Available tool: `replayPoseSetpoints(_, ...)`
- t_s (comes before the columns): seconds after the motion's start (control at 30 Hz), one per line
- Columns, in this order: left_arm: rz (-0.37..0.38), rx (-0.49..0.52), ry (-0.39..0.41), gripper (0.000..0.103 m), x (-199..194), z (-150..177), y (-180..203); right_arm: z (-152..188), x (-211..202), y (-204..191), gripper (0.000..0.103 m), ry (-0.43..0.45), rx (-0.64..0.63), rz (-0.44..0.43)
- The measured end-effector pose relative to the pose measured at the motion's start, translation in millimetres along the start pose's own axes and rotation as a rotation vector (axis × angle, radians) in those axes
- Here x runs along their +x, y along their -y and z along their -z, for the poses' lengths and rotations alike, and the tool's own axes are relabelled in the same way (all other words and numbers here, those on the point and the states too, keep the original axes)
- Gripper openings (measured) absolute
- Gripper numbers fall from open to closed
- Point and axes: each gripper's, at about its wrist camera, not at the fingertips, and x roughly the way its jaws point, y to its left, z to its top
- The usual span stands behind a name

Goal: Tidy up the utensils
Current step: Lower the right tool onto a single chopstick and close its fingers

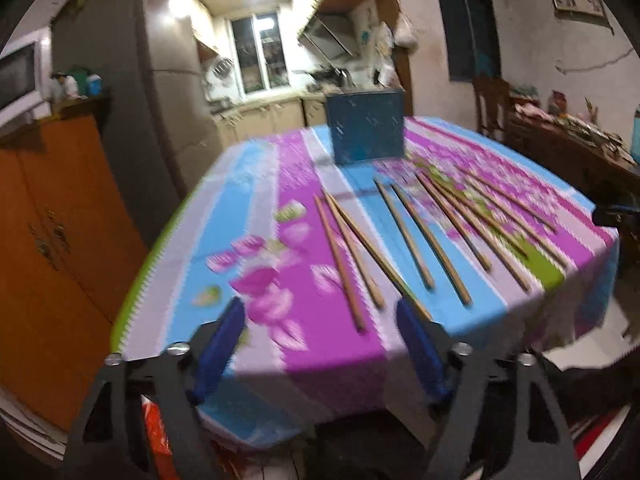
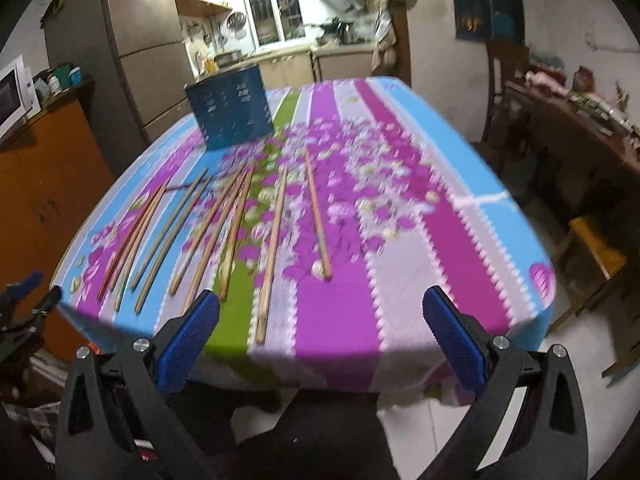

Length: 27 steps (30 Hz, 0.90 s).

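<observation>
The left gripper (image 1: pixel 320 312) is being held low at the frame's bottom, jaws apart with nothing between them. The right gripper (image 2: pixel 322 308) is likewise being held agape and empty, angled downward. Beyond them, thin wooden chopsticks (image 1: pixel 416 236) are lying spread side by side on the striped floral surface (image 2: pixel 400 216), long axes running from near edge toward the blue box (image 1: pixel 366 128) standing at centre top.
</observation>
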Motion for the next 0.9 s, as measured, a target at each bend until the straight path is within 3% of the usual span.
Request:
replayPoseSetpoints(0.13,0.039,0.012,-0.045,0.050,15,13,11,12,10,-6,0.097,-0.048,-0.028,-0.021)
replayPoseSetpoints(0.57,0.064,0.035,-0.058,0.041,47,20,18,20,-1,-17,0.095,0.019,-0.094,-0.077)
replayPoseSetpoints(0.7,0.087,0.030,-0.034,0.028,50,20,19,23,10,-23,0.075,-0.011,-0.118,-0.087)
replayPoseSetpoints(0.8,0.092,0.041,-0.016,0.024,49,22,21,29,21,-28,0.042,-0.036,-0.159,-0.082)
replayPoseSetpoints(0.9,0.096,0.033,-0.003,0.024,49,24,21,36,30,-34,0.024,-0.040,-0.201,-0.069)
